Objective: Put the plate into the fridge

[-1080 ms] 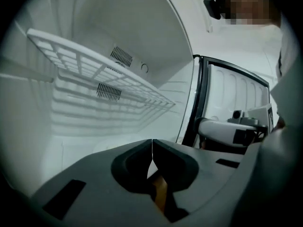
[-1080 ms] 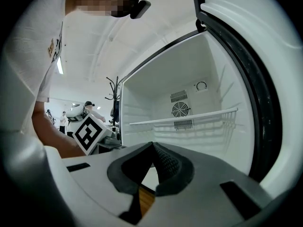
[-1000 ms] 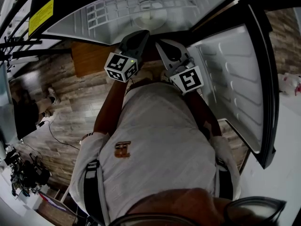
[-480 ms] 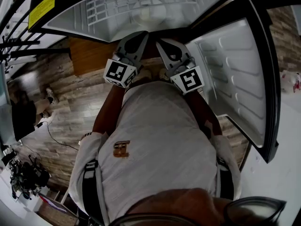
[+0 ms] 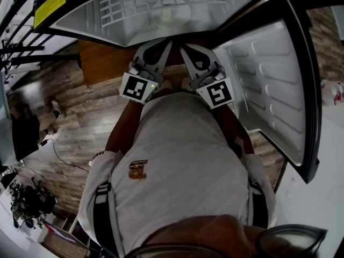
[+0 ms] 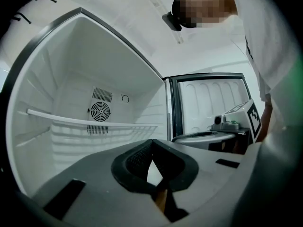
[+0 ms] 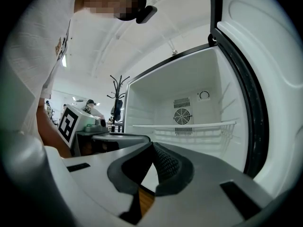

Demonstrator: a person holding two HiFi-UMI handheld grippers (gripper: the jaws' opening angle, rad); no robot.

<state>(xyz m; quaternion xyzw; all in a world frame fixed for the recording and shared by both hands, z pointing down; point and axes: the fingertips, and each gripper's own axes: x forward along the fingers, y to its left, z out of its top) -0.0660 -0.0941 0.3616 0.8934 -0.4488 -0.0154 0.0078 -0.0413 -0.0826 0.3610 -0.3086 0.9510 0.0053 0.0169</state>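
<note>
Fridge (image 5: 107, 20) is open straight ahead, mouth wide, white inside. Door (image 5: 269, 90) is swung out on the R side. Its dark gasket edge (image 7: 255, 108) runs close beside R gripper (image 5: 189, 48), so little room that way. On the L, past the fridge's dark outer edge, there's open wood floor (image 5: 75, 117).

Wire shelf (image 6: 90, 123) crosses the compartment w/ a white front rail. Fan grille (image 6: 100, 111) sits on the back wall just above it. There's free space above & below the shelf.

Plate (image 5: 171, 14) shows as a pale round shape lying on the shelf grid inside the fridge, well ahead of both tips. Only the head view shows it, & faintly; the gripper views see the shelf from low down & don't pick it out.

L gripper (image 5: 161, 43) & R gripper sit side by side in front of the person's shirt (image 5: 177, 160). They're near each other, not touching, both aimed level into the fridge mouth.

- **L gripper:** pads (image 6: 137, 157) are pressed together at the tips, nothing btwn them, touching nothing.
- **R gripper:** same, pads (image 7: 165, 162) meet at the tip, empty, clear of shelf & door.
</note>
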